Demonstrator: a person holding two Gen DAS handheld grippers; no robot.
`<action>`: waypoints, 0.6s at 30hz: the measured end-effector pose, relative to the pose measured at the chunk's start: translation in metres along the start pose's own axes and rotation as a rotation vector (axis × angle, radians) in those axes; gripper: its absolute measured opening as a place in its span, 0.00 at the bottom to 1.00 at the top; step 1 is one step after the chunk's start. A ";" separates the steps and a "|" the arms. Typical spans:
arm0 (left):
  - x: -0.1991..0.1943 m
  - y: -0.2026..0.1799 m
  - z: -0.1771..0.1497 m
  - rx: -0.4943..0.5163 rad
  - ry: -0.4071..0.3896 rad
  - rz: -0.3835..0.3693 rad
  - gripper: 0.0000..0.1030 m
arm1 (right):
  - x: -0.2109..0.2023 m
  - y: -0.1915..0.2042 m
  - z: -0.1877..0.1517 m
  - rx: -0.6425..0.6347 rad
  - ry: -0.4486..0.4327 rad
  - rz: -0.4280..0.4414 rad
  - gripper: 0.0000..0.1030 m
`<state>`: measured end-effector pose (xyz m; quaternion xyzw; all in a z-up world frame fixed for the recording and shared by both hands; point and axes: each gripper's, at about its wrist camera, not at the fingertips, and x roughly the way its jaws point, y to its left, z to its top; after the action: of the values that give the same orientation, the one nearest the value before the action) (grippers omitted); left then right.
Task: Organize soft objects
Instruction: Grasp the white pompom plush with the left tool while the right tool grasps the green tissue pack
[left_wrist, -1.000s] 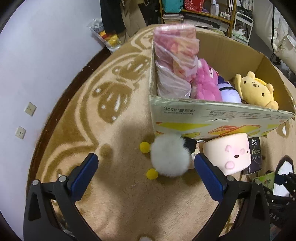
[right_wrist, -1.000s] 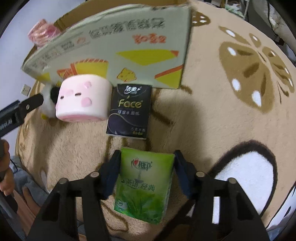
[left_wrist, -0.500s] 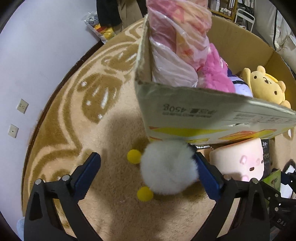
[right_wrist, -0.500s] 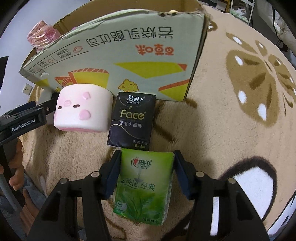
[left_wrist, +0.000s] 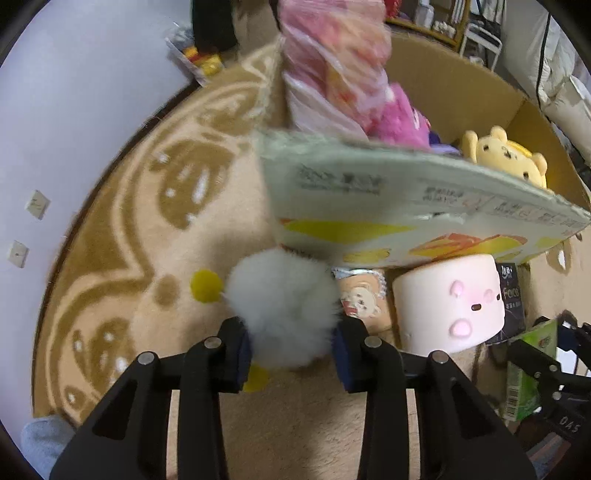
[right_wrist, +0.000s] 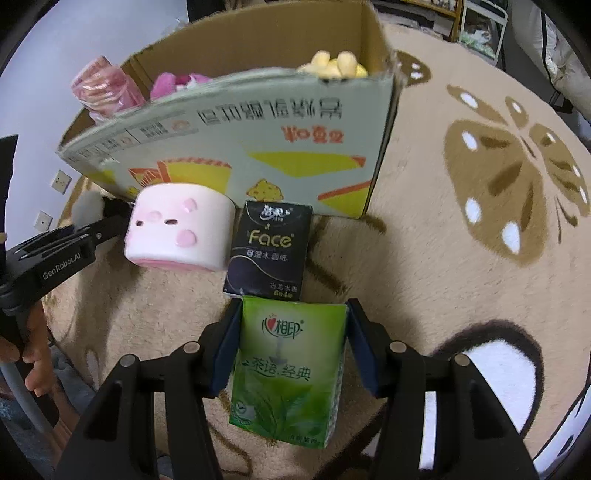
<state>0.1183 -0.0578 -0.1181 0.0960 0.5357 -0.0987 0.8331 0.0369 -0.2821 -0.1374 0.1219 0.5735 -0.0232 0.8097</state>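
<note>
On a patterned rug (right_wrist: 461, 258), the left tongs (left_wrist: 291, 345) are closed around a fluffy white plush (left_wrist: 282, 306), its blue pads (left_wrist: 243, 350) pressed into the fur on both sides; the toy's yellow pompoms (left_wrist: 206, 285) poke out to the left and below. The right tongs (right_wrist: 293, 347) grip a green tissue pack (right_wrist: 290, 373) between their pads, the pack upright just in front of a black tissue pack (right_wrist: 269, 251). Beside that stands a pink pig-faced cushion (right_wrist: 179, 227), against the printed wall of a cardboard box (right_wrist: 258, 147). Inside the box sit a yellow bear (left_wrist: 506, 155), a pink plush (left_wrist: 399, 118) and a pink wrapped bundle (left_wrist: 332, 62). A small bear-print packet (left_wrist: 364, 301) lies between white plush and cushion.
</note>
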 end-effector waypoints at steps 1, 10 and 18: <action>-0.005 0.001 0.000 -0.011 -0.013 0.005 0.33 | -0.003 -0.001 0.000 0.000 -0.009 -0.001 0.56; -0.058 0.015 -0.020 -0.039 -0.155 0.051 0.33 | -0.042 -0.003 0.003 -0.001 -0.134 -0.007 0.56; -0.103 0.010 -0.031 -0.015 -0.278 0.091 0.33 | -0.062 0.009 0.002 -0.034 -0.251 -0.005 0.56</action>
<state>0.0514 -0.0338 -0.0362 0.0994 0.4110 -0.0690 0.9036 0.0192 -0.2799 -0.0776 0.1031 0.4683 -0.0307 0.8770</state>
